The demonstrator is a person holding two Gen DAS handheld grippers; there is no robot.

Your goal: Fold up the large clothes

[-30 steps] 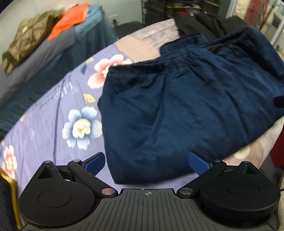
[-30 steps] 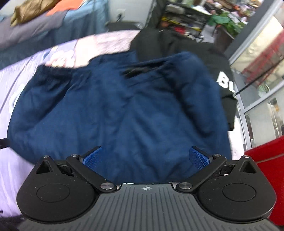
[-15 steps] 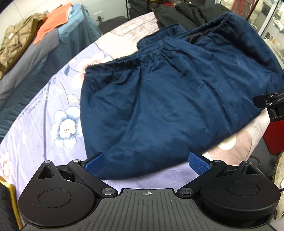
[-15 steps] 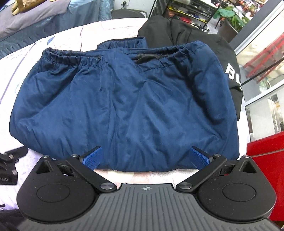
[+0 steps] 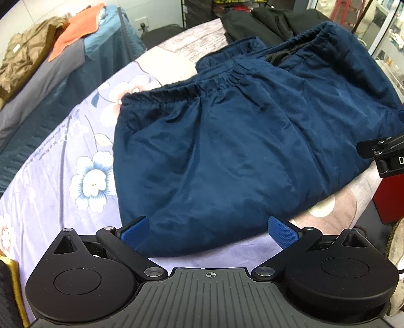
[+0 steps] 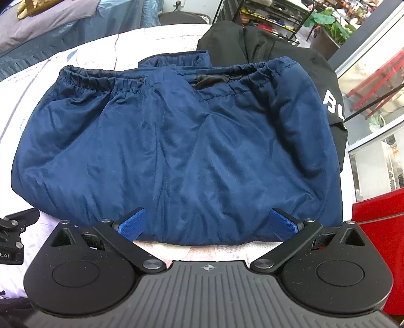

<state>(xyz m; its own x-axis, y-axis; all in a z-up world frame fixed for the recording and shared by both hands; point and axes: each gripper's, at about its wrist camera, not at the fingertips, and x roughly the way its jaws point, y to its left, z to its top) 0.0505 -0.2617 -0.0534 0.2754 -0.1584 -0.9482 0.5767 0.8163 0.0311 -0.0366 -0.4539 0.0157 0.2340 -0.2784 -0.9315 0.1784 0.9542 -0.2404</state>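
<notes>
A navy blue garment point(image 5: 240, 151) with an elastic gathered hem lies folded in a wide bundle on the flowered bedsheet point(image 5: 63, 164). It fills the right wrist view too point(image 6: 176, 156), hem at the far side. My left gripper point(image 5: 208, 233) is open and empty, just short of the garment's near left corner. My right gripper point(image 6: 207, 227) is open and empty at the garment's near edge. Each gripper's body shows at the side of the other's view: the right one point(image 5: 386, 156), the left one point(image 6: 12, 232).
A black garment with white letters point(image 6: 333, 106) lies behind and right of the blue one. A red box point(image 6: 378, 232) stands at the bed's right. A second bed with olive and orange clothes point(image 5: 38, 50) is at the far left. Shelves and plants point(image 6: 325, 22) stand beyond.
Both grippers have pulled back from the blue garment toward its near edge and steadied. The garment lies where it was put, flat on the sheet. Both grippers stayed open.
</notes>
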